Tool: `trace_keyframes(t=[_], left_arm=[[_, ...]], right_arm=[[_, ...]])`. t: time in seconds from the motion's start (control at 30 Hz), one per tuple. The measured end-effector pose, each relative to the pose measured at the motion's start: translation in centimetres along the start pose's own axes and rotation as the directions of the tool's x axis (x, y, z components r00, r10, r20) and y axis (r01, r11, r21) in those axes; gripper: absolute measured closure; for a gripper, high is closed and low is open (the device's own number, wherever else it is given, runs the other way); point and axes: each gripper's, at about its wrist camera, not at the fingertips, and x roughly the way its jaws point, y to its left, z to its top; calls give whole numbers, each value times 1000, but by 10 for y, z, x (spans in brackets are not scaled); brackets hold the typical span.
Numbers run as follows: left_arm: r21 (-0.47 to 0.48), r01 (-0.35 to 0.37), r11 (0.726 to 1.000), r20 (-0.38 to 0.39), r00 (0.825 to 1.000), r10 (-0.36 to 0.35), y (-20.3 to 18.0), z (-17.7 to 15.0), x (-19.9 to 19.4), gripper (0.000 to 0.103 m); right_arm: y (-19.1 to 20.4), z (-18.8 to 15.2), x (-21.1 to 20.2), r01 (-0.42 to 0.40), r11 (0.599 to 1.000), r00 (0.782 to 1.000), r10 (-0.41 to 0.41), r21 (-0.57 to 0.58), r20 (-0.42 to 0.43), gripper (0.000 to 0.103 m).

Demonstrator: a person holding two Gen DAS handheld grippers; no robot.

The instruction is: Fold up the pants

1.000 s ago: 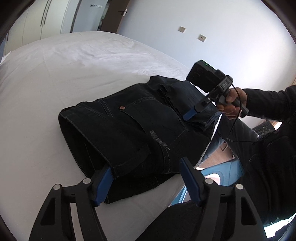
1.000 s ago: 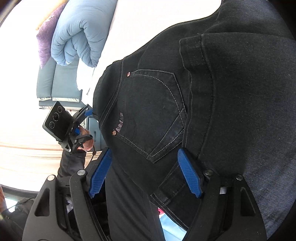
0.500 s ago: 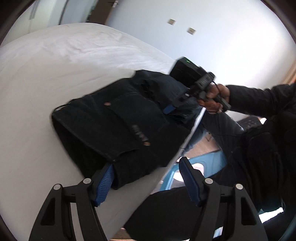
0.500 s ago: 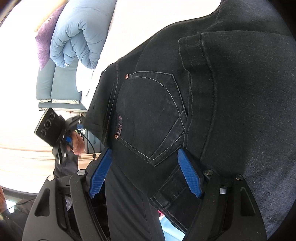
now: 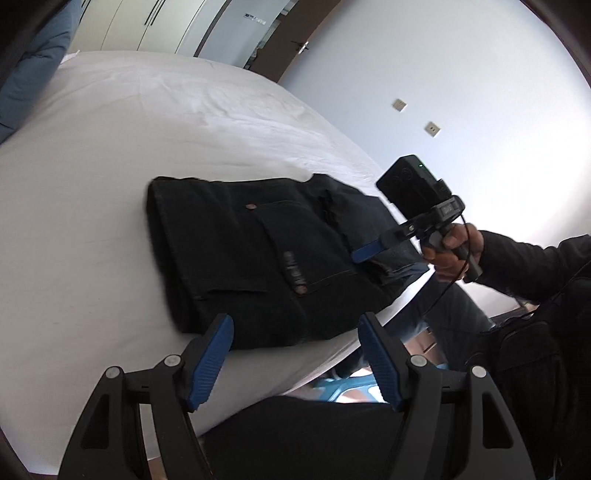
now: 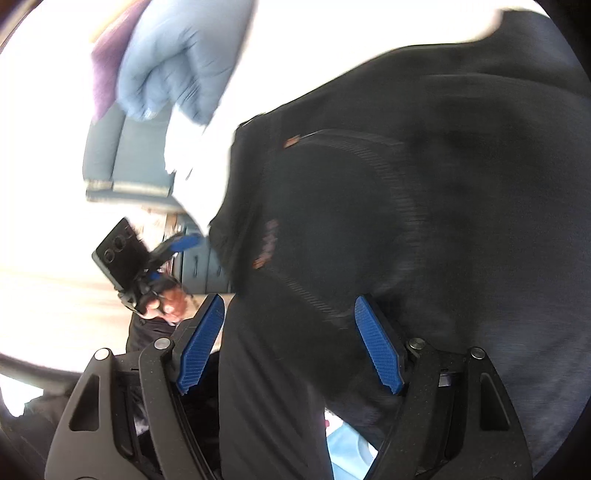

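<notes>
Black jeans [image 5: 258, 258] lie folded into a thick packet near the edge of a white bed [image 5: 92, 184], back pocket up. My left gripper [image 5: 295, 354] stands open just short of the packet's near corner, with nothing between its blue pads. In the blurred right wrist view the jeans [image 6: 424, 203] fill most of the picture, and my right gripper [image 6: 290, 332] hovers open over their near edge without pinching the cloth. From the left wrist view the right gripper [image 5: 360, 254] shows one blue finger over the packet's far end, held by a hand [image 5: 450, 251]. The left gripper [image 6: 181, 242] appears beyond the jeans' left edge.
The bed's edge runs just right of the jeans, with the person's dark-clad legs [image 5: 314, 435] and a blue stool [image 5: 332, 387] below it. A light blue quilt [image 6: 177, 55] and a purple cushion [image 6: 107, 70] lie above a grey-blue seat [image 6: 125, 155]. Wardrobe doors [image 5: 155, 22] stand behind the bed.
My left gripper has drawn back from the jeans' corner and rolled, so the packet now lies in front of its pads. The right gripper has shifted slightly; its view is now blurred.
</notes>
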Motion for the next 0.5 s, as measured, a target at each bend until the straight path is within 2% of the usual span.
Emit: trace_keyframes(t=[0.03, 0.1, 0.17, 0.2, 0.27, 0.37, 0.4, 0.43, 0.5], left_arm=[[7, 29, 1000, 24, 999, -29, -10, 3, 7, 31], [35, 22, 999, 41, 999, -23, -24, 13, 25, 26], [34, -62, 998, -11, 998, 62, -18, 19, 49, 25], [16, -127, 992, -50, 991, 128, -7, 22, 64, 25], [-39, -165, 986, -82, 983, 161, 21, 24, 79, 28], [-149, -116, 982, -22, 993, 114, 49, 29, 70, 37], [-171, -130, 977, -8, 991, 130, 53, 31, 69, 46], [-195, -141, 971, 8, 989, 146, 56, 32, 66, 49], [-258, -157, 953, 58, 983, 177, 56, 31, 59, 48]], right_arm=[[6, 0, 5, 1, 1000, 1000, -2, -21, -15, 30], [11, 1, 15, 19, 999, 999, -20, -35, -34, 30], [10, 3, 19, 13, 1000, 999, -14, -23, -34, 30], [8, 3, 19, 15, 1000, 999, -16, -18, -30, 30], [7, 2, 19, 14, 1000, 1000, -14, -10, -19, 30], [1, 2, 13, 18, 1000, 1000, -19, 19, 12, 30], [-1, 2, 10, 15, 1000, 1000, -16, 27, 27, 30], [-3, 1, 8, 17, 999, 999, -18, 34, 41, 30], [-5, -3, 5, 0, 999, 998, -3, 52, 65, 30]])
